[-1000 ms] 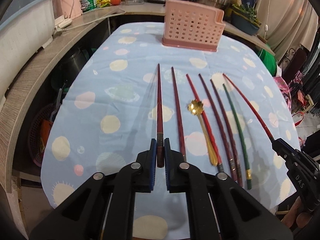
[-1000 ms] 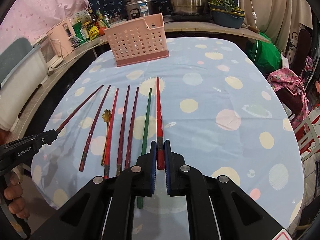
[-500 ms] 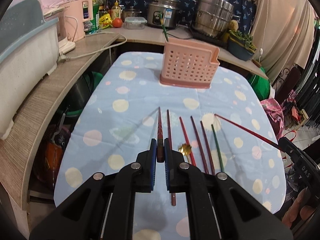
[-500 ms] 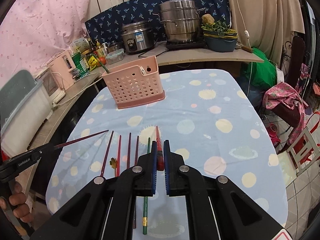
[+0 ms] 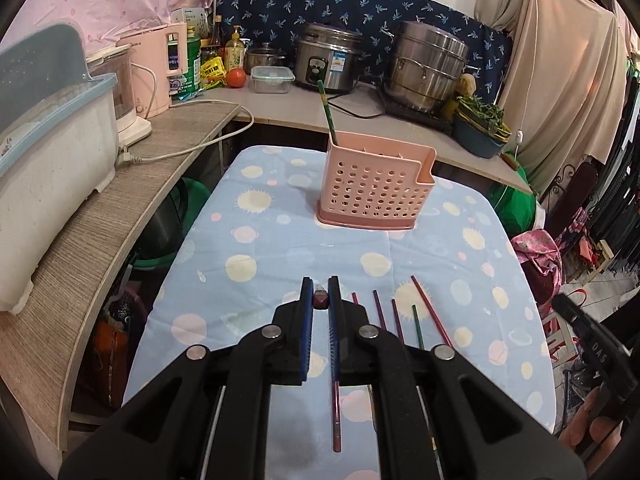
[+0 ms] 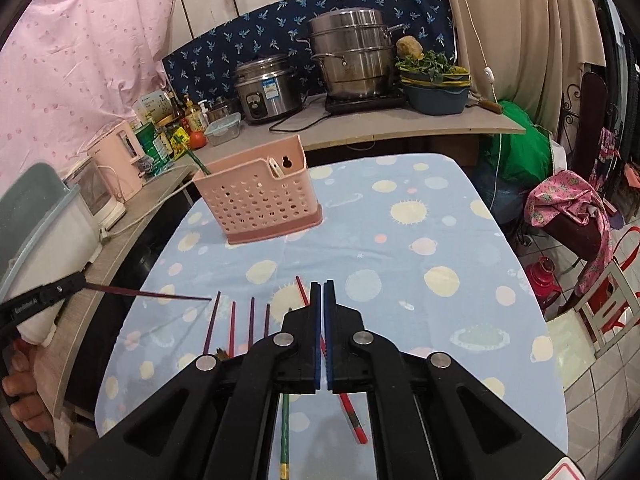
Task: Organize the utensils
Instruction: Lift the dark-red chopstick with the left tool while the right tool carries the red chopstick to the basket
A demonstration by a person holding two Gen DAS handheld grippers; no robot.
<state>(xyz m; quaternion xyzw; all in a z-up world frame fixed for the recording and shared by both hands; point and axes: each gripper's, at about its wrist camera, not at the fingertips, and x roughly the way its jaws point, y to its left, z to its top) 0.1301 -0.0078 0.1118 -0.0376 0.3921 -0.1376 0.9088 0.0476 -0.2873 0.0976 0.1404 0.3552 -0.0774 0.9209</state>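
A pink perforated utensil basket (image 5: 374, 186) (image 6: 260, 196) stands at the far end of the table with one green chopstick (image 5: 329, 114) upright in it. My left gripper (image 5: 321, 300) is shut on a dark red chopstick (image 6: 160, 295), held level above the table. My right gripper (image 6: 322, 300) is shut with nothing between its fingers. A red chopstick (image 6: 344, 400) lies slanted on the cloth under it. Several more chopsticks (image 5: 394, 316) (image 6: 240, 322) and a green one (image 6: 285, 428) lie in a row on the cloth.
The table has a blue spotted cloth (image 5: 304, 240). A wooden counter (image 5: 100, 220) runs along the left with a white tub (image 5: 44, 168) and appliances. Pots (image 6: 352, 60) and a rice cooker (image 6: 268, 88) stand on the back counter. Chairs with clothes (image 6: 576, 216) are at right.
Both grippers rose away from the table. The left one kept its dark red chopstick. The right one's red chopstick left its fingers and now lies slanted on the cloth.
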